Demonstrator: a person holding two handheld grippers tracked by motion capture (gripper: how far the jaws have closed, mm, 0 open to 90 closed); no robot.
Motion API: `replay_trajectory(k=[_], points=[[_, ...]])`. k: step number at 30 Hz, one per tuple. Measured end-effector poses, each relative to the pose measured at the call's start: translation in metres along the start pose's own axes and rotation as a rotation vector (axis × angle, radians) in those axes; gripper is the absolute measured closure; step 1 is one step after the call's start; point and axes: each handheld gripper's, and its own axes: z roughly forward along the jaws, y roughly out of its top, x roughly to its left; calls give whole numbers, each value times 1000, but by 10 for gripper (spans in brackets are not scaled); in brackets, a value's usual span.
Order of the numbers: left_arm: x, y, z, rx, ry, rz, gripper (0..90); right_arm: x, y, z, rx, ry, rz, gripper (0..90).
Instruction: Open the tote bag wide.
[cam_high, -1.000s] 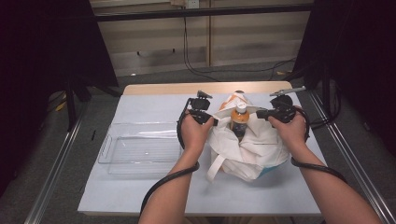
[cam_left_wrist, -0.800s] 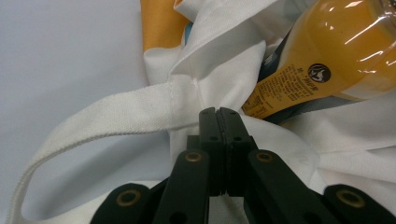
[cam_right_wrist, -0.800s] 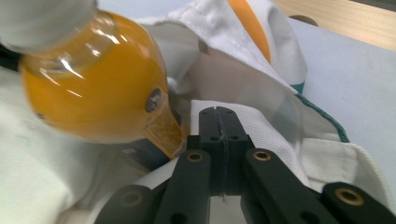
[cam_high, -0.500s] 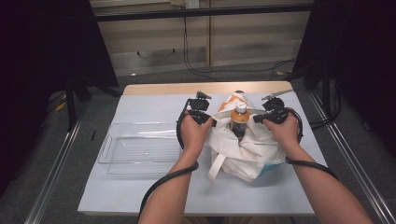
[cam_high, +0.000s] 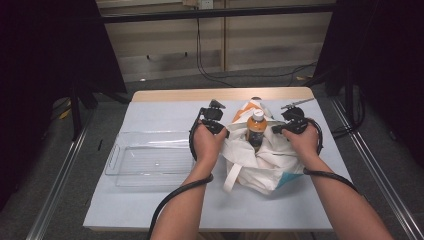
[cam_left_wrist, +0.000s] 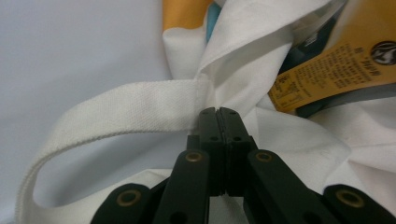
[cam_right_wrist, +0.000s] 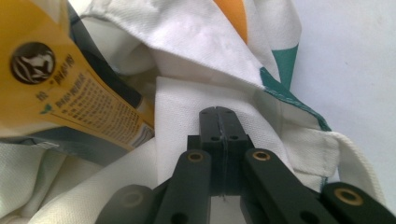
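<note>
both claws are clamped shut on the white tote bag (cam_high: 260, 160) rim, left claw (cam_high: 226, 133) and right claw (cam_high: 274, 130) flanking the upright bottle (cam_high: 256, 129) standing between them mid-counter (cam_high: 150, 200).

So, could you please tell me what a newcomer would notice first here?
A white cloth bag sits right of centre on the table, with an orange-labelled bottle standing up out of its mouth. The left claw and right claw each pinch the bag's rim beside it. A clear tray lies left.
</note>
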Motion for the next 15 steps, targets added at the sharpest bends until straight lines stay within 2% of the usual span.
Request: replay_trajectory(k=[1, 2, 6, 9, 12, 14, 15], points=[[-1, 0, 1, 0, 10, 3, 895, 0, 0, 0, 2, -4, 2, 900], [-1, -1, 1, -2, 8, 3, 895, -1, -1, 0, -6, 5, 18, 900], [0, -1, -1, -13, -6, -4, 892, 0, -3, -2, -15, 7, 19, 900], [-3, -1, -5, -28, -14, 16, 888, 1, -3, -9, -31, 17, 18, 900], [-6, 0, -9, -54, -27, 17, 865, 4, -4, -15, -46, 34, 12, 900], [-6, 0, -11, -57, -28, 27, 824, 5, -5, -20, -57, 31, 12, 900], [-7, 0, -13, -73, -31, 26, 799, 6, -5, -23, -63, 35, 14, 900]])
